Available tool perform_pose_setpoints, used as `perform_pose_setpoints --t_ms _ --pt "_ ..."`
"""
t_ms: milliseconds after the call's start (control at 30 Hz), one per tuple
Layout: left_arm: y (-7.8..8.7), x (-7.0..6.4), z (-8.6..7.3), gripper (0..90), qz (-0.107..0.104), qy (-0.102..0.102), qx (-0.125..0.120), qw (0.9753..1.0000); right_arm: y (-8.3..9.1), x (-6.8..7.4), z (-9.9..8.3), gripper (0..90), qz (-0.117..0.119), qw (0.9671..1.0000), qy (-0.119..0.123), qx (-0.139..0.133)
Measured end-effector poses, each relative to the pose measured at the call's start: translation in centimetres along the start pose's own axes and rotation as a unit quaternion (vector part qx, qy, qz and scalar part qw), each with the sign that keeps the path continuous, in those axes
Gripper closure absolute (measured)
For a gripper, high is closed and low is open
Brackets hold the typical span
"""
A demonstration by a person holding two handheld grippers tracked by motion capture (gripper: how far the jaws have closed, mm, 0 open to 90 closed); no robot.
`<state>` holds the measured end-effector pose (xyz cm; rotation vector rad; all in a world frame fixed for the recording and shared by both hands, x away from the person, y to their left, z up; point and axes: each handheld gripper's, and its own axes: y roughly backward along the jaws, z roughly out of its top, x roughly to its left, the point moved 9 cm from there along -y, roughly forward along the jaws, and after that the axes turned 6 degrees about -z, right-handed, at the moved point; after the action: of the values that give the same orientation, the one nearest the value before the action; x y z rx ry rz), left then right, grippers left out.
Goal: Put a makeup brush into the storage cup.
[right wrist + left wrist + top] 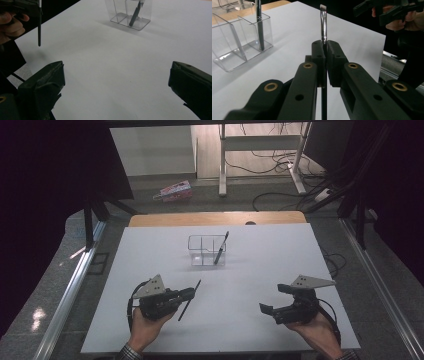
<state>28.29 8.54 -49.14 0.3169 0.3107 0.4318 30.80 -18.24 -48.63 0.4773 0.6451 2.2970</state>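
No lettering to read anywhere here; the pink packet (pixel 174 190) on the floor past the bench carries print, but it is too small and blurred to make out; the clear organizer (pixel 206 251), the brush (pixel 323 22) and the black claws show no label, brand, number or sign.

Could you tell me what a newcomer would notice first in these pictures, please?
Probably the slim black brush clamped in the left gripper, near the white table's front left. Next, the clear divided holder at the table's middle back, with a dark pen leaning in it. The right gripper hangs open, empty.
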Motion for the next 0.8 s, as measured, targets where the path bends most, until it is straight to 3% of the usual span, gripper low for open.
perform_pose_setpoints --t_ms 467,800 --pt "-1.4 -1.1 0.2 85.8 -0.013 -0.003 -0.002 0.9999 -2.3 1.6 1.7 11.7 0.013 0.9999 0.007 0.003" --pt "-2.4 -1.5 0.1 85.8 -0.017 -0.001 0.001 0.9998 -3.7 3.3 2.6 25.0 0.052 0.9986 0.001 0.003"
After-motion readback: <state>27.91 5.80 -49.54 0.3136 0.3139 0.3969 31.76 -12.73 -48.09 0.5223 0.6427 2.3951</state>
